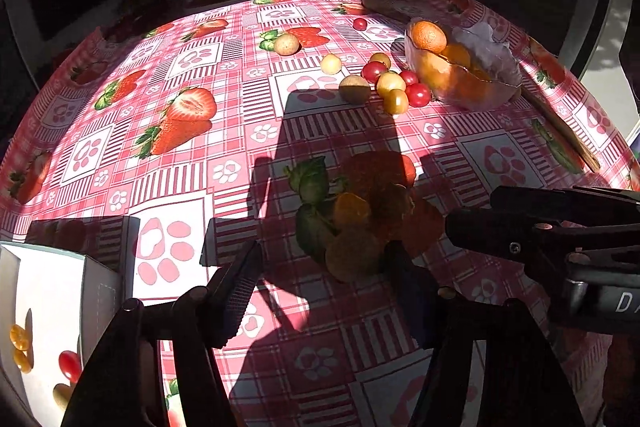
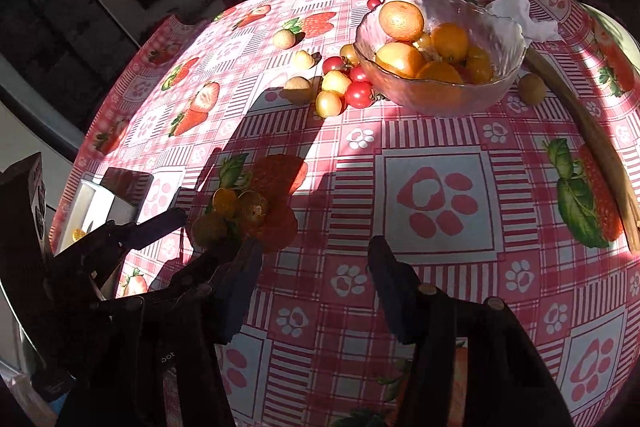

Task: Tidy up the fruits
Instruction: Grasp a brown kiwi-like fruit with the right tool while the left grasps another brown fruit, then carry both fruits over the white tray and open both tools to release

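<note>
A glass bowl (image 1: 472, 91) (image 2: 436, 99) holds a mandarin (image 2: 401, 20) and several orange fruits. Beside it lie red and yellow cherry tomatoes (image 1: 394, 87) (image 2: 344, 87) and pale round fruits (image 1: 286, 44). A small shadowed cluster of orange and yellowish fruits (image 1: 356, 227) (image 2: 236, 213) sits near the table's front. My left gripper (image 1: 324, 267) is open, its fingers on either side of the nearest yellowish fruit (image 1: 352, 257). My right gripper (image 2: 314, 259) is open and empty over the tablecloth; it also shows in the left wrist view (image 1: 520, 223).
A white box (image 1: 44, 307) (image 2: 94, 207) at the left holds a few small tomatoes and kumquats. A crumpled tissue (image 2: 520, 15) lies behind the bowl. A wooden stick (image 2: 592, 143) lies along the right. The strawberry-print tablecloth (image 2: 432, 195) covers a round table.
</note>
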`<state>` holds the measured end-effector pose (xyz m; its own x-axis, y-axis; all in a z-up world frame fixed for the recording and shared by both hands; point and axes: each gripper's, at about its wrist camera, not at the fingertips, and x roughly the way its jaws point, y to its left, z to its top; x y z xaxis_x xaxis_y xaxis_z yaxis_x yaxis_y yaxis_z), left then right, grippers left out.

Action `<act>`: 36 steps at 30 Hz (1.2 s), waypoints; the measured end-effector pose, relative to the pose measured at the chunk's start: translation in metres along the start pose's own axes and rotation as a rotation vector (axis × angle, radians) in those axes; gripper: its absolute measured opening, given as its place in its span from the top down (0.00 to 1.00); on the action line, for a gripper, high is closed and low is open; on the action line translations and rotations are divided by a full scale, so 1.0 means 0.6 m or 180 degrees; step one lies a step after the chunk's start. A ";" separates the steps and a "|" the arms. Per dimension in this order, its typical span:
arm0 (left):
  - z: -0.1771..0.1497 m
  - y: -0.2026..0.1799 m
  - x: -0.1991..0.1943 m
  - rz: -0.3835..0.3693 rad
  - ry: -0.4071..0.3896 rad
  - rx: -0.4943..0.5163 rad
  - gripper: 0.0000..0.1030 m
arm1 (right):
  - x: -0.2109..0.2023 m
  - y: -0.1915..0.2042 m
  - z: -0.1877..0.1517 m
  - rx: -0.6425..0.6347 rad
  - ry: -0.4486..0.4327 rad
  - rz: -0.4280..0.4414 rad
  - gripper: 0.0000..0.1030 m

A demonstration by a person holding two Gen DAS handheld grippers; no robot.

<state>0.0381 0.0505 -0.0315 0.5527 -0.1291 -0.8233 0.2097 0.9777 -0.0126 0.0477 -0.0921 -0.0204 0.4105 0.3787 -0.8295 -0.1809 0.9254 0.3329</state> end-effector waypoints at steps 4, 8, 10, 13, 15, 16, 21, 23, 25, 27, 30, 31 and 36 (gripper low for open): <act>0.003 -0.002 -0.001 -0.0034 -0.0038 0.0074 0.74 | 0.019 0.015 0.015 -0.0070 0.0046 0.0078 0.42; -0.004 0.004 -0.006 -0.0060 -0.0061 0.0091 0.74 | 0.035 0.036 0.028 -0.0206 0.0074 0.0101 0.43; -0.011 0.012 -0.011 -0.0071 -0.0063 0.0055 0.74 | 0.043 0.046 0.030 -0.0274 0.0095 0.0108 0.47; -0.020 0.023 -0.017 -0.0080 -0.0062 -0.0007 0.74 | 0.050 0.063 0.031 -0.0385 0.0078 0.0023 0.60; -0.023 0.029 -0.021 -0.0100 -0.0051 -0.0063 0.74 | 0.050 0.064 0.030 -0.0332 0.0082 0.0109 0.74; -0.025 0.032 -0.022 -0.0119 -0.0046 -0.0093 0.74 | 0.049 0.064 0.030 -0.0317 0.0065 0.0069 0.75; -0.038 0.041 -0.039 -0.0178 -0.0063 -0.0168 0.74 | 0.035 0.045 0.012 -0.0078 0.0057 0.0156 0.78; -0.045 0.043 -0.049 -0.0198 -0.0075 -0.0183 0.74 | 0.025 0.039 0.000 -0.0008 0.0059 0.0176 0.78; -0.051 0.043 -0.061 -0.0219 -0.0102 -0.0194 0.74 | 0.014 0.035 -0.014 0.0006 0.0060 0.0174 0.78; -0.058 0.042 -0.072 -0.0246 -0.0118 -0.0210 0.74 | 0.002 0.034 -0.028 0.0024 0.0056 0.0178 0.78; -0.071 0.038 -0.091 -0.0278 -0.0137 -0.0203 0.74 | -0.014 0.033 -0.049 0.0080 0.0060 0.0220 0.78; -0.076 0.036 -0.097 -0.0286 -0.0145 -0.0189 0.74 | -0.019 0.033 -0.056 0.0086 0.0055 0.0224 0.78; -0.098 0.031 -0.128 -0.0294 -0.0203 -0.0110 0.74 | -0.041 0.042 -0.086 0.0109 0.0046 0.0214 0.78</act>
<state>-0.0479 0.0882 -0.0017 0.5826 -0.2283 -0.7800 0.2349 0.9661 -0.1073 -0.0131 -0.0791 -0.0145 0.3855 0.4399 -0.8111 -0.1769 0.8980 0.4029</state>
